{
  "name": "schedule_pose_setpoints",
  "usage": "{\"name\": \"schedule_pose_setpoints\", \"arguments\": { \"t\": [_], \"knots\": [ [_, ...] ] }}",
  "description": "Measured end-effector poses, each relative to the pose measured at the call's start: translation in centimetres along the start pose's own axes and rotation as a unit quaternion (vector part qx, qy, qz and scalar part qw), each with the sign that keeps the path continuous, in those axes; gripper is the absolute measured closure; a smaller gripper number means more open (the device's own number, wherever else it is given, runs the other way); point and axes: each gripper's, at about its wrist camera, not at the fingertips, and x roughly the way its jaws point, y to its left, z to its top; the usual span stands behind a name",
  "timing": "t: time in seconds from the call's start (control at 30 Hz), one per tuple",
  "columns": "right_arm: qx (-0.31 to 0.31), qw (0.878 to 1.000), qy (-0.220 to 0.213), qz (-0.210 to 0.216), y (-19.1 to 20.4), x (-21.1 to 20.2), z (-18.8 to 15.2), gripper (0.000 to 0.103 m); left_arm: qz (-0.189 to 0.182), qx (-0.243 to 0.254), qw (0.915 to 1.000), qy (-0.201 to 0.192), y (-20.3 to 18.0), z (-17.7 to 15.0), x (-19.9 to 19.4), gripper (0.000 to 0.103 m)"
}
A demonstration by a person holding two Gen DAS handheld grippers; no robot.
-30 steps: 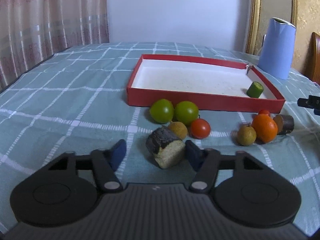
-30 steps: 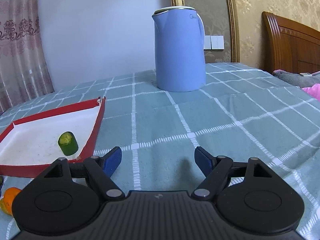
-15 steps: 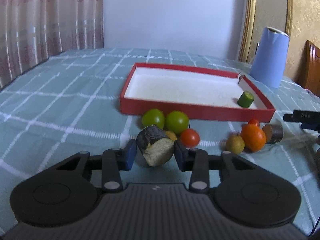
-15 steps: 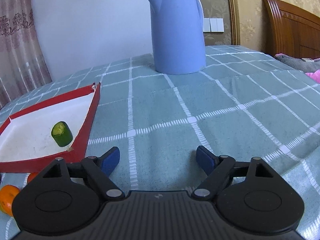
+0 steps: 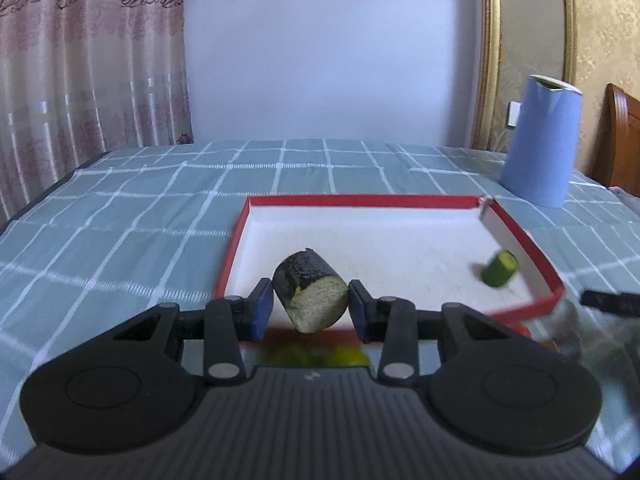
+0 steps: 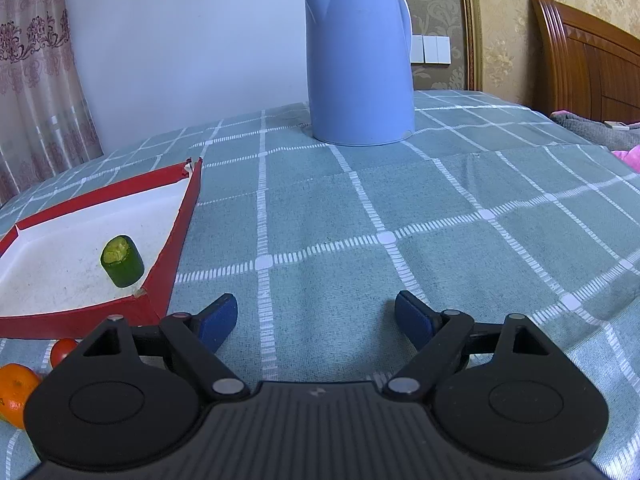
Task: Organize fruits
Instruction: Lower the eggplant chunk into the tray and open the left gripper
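My left gripper (image 5: 310,310) is shut on a dark-skinned chunk with a pale cut face (image 5: 310,290), held in the air over the near edge of the red tray (image 5: 230,256). A green cut piece (image 5: 499,268) lies in the tray's right corner, also seen in the right wrist view as the green piece (image 6: 121,261) inside the red tray (image 6: 176,224). Green fruits (image 5: 316,356) blur below the left gripper. My right gripper (image 6: 316,318) stands open over bare cloth, nothing between its fingers. An orange (image 6: 14,392) and a small tomato (image 6: 62,352) lie at its lower left.
A tall blue kettle (image 6: 358,60) stands behind the tray on the checked green tablecloth (image 6: 440,216); it shows at the right as the kettle (image 5: 540,142) in the left wrist view. Curtains hang at the left, a wooden headboard (image 6: 588,72) at the right.
The left gripper closed on the dark chunk, lifted it off the cloth and carried it forward to the tray's near edge. The right gripper opened a little wider and stayed put.
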Motion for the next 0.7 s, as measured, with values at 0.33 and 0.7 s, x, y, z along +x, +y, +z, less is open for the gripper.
{"name": "schedule_pose_setpoints", "arguments": {
  "t": [0.33, 0.7],
  "knots": [
    [0.0, 1.0, 0.0, 0.0, 0.0, 0.0, 0.0, 0.017, 0.026, 0.014, 0.9981, 0.054, -0.2, 1.2, 7.7, 0.066],
    [-0.001, 1.0, 0.0, 0.0, -0.1, 0.0, 0.0, 0.016, 0.025, 0.006, 0.9963, 0.082, 0.4, 0.3, 9.5, 0.051]
  ]
}}
